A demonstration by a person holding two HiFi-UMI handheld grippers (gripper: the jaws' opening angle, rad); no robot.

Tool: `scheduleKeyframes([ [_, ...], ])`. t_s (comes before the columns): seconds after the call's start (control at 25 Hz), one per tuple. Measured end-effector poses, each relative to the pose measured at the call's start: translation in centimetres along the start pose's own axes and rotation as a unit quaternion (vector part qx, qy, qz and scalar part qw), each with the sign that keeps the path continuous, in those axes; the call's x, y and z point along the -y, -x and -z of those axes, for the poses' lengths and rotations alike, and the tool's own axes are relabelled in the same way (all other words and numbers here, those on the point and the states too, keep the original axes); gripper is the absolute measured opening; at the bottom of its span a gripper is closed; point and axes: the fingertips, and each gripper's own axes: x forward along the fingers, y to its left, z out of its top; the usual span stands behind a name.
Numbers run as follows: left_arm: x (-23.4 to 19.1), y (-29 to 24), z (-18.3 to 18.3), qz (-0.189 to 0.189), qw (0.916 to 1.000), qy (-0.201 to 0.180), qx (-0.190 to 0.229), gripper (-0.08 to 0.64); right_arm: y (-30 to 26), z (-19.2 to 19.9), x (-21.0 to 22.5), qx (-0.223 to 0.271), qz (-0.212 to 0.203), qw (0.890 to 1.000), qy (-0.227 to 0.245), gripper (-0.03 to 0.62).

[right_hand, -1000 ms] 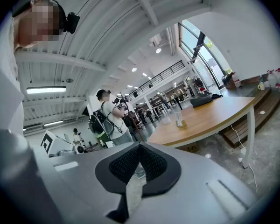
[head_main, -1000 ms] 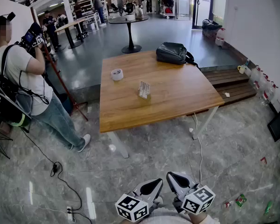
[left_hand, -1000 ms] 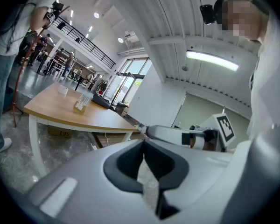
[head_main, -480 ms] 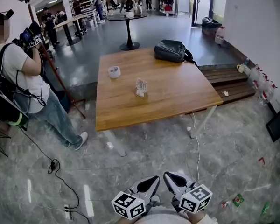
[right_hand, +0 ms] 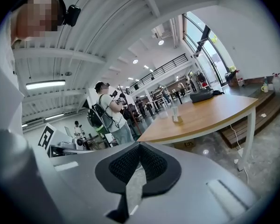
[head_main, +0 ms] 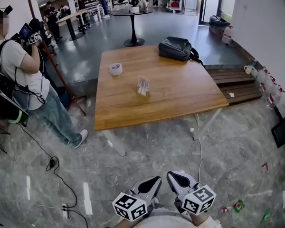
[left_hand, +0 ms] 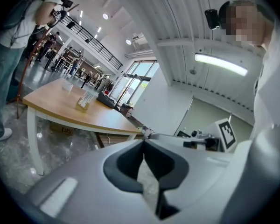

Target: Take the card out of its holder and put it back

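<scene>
We see bright, even indoor light, with daylight from the tall glass doors [head_main: 210, 1] at the far end and white streaks of glare on the glossy grey stone floor [head_main: 87, 197]. In both gripper views a long ceiling strip lamp [left_hand: 220, 64] burns out to plain white, straight lines bow strongly and the corners fall black. The grey left hand-held gripper [left_hand: 143, 143] and right hand-held gripper [right_hand: 139, 146] look soft close to the lens.

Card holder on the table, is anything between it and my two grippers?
Nothing visible. Only floor and tabletop separate the left gripper and right gripper from the card holder; tape roll and bag sit aside.
</scene>
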Motion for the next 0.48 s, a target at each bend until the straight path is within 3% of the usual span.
scheduleKeyframes([
  [0.28,-3.8,-2.4,-0.9,-0.011,0.9998,0.012,-0.009,0.008,-3.7,-0.5,2.7,-0.020,0.006,1.000,-0.008,-0.005],
  [0.48,-8.4,-5.1,-3.8,-0.019,0.9997,0.012,-0.004,0.008,-8.8,-2.5,4.7,-0.024,-0.004,1.000,0.003,-0.005],
])
